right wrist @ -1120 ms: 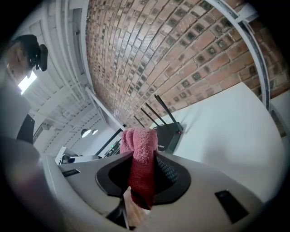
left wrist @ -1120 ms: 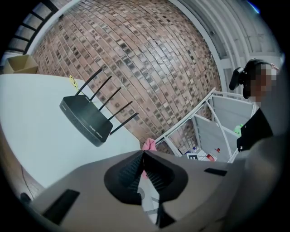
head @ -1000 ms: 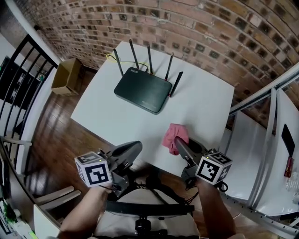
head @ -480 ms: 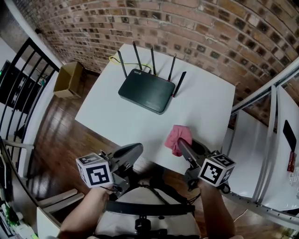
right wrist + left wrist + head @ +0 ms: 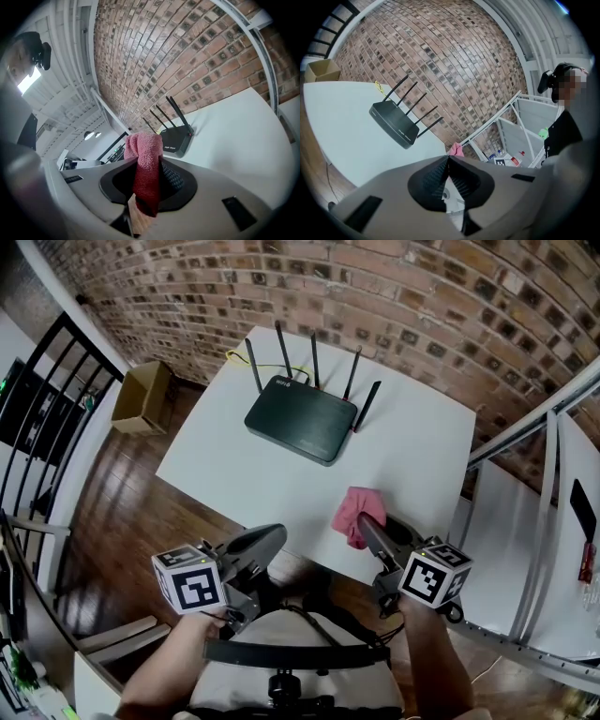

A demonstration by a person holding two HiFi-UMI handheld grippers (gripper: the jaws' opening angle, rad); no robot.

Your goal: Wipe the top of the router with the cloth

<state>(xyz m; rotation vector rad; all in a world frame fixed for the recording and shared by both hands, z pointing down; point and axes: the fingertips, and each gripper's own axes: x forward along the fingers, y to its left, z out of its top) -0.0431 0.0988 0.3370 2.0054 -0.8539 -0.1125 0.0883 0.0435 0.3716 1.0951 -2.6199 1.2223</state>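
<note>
1. Head view: the black router (image 5: 302,420) lies flat on the far half of the white table (image 5: 412,456), close to the brick wall (image 5: 422,296). Five antennas stand up along its back edge, and a yellow cable (image 5: 246,359) runs behind it. Its top is bare, and nothing touches it.
2. Against the frame of a second ago, the router sits slightly further right in the picture. The table and the cardboard box (image 5: 141,395) have shifted with it, so the camera has moved and not the router.
3. The pink cloth (image 5: 356,515) hangs bunched over the near right edge of the table, well apart from the router. It keeps almost the same spot as a second ago.
4. The right gripper (image 5: 367,526) has its jaws closed tight on the cloth. In the right gripper view the fabric (image 5: 146,173) rises between the two pads and folds over above their tips, with the router beyond it on the table. The grip looks unchanged from the earlier frames.
5. The left gripper (image 5: 277,532) is held off the near left edge of the table, over the person's lap. In the left gripper view its jaws meet at the tips with nothing between them. It stands much where it stood a second ago.
6. Further out, the box sits on the wooden floor (image 5: 112,512) left of the table, beside a black railing (image 5: 47,399). A white metal rack (image 5: 534,427) stands on the right.
</note>
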